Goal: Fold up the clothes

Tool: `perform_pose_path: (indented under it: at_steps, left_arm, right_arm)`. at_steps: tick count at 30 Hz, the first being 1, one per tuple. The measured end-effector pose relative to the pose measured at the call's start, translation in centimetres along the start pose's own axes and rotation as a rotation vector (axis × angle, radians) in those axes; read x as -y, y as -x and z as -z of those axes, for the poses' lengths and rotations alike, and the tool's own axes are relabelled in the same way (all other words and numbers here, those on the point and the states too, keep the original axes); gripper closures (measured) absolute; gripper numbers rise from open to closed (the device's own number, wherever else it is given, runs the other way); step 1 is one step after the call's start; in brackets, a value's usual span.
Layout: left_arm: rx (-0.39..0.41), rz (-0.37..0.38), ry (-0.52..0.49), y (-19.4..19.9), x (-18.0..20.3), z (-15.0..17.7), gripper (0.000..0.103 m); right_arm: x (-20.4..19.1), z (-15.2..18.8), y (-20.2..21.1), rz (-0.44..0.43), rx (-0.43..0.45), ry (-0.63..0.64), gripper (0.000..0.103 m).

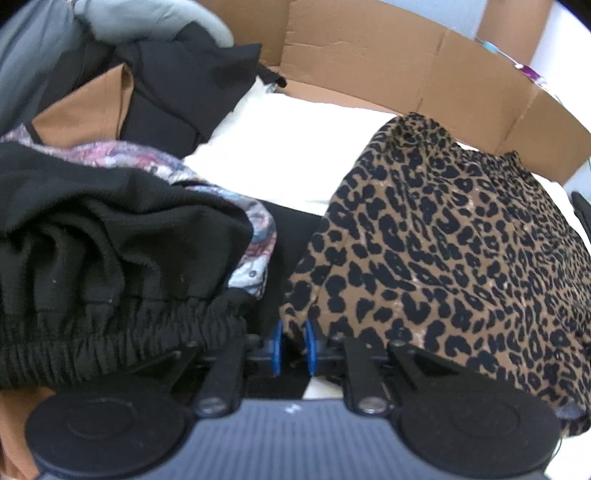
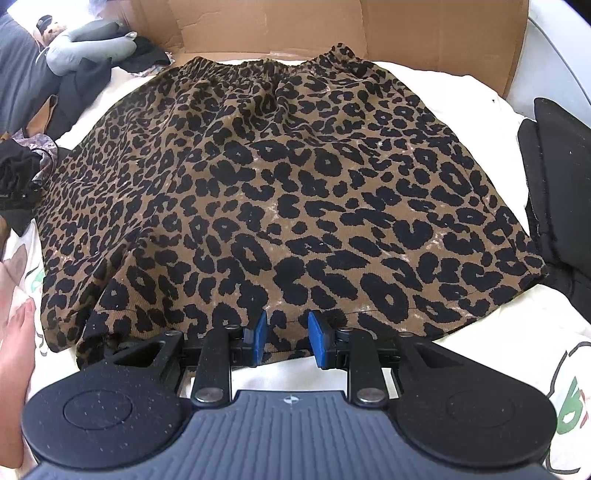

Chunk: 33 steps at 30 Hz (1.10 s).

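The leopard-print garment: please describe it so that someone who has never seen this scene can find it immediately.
Look at the white bedding in front of the brown cardboard wall. The leopard-print garment lies spread there, its gathered waistband toward the cardboard. It is the only spotted, tan-and-black piece; the heaped clothes to its left are mostly plain black.

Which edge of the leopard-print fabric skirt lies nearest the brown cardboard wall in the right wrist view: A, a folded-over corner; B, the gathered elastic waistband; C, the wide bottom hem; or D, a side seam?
B: the leopard-print fabric skirt lies spread flat with its gathered elastic waistband at the far end, against the brown cardboard wall, while the wide hem lies near the right gripper.
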<state>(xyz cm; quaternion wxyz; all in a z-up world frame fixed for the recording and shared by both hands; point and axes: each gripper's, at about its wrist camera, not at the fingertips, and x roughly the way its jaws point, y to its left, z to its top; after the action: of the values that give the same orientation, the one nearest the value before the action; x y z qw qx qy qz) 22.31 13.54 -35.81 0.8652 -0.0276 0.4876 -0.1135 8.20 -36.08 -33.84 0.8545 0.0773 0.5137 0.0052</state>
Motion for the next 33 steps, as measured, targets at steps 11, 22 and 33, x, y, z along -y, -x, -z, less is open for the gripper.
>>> perform_pose_path:
  at_steps: [11,22,33]
  left_arm:
    - [-0.022,0.051,0.13,0.3,-1.5,0.8,0.085]
    - [0.014,0.071,0.11,3.2,0.8,-1.3,0.098]
    - [0.048,0.121,0.054,5.6,6.2,-3.4,0.098]
  right_arm:
    - [-0.2,0.0,0.0,0.002,0.003,0.01,0.072]
    - [-1.8,-1.2,0.8,-0.041,0.036,0.028,0.072]
    - [-4.4,-3.5,1.7,-0.107,0.086,0.071,0.072]
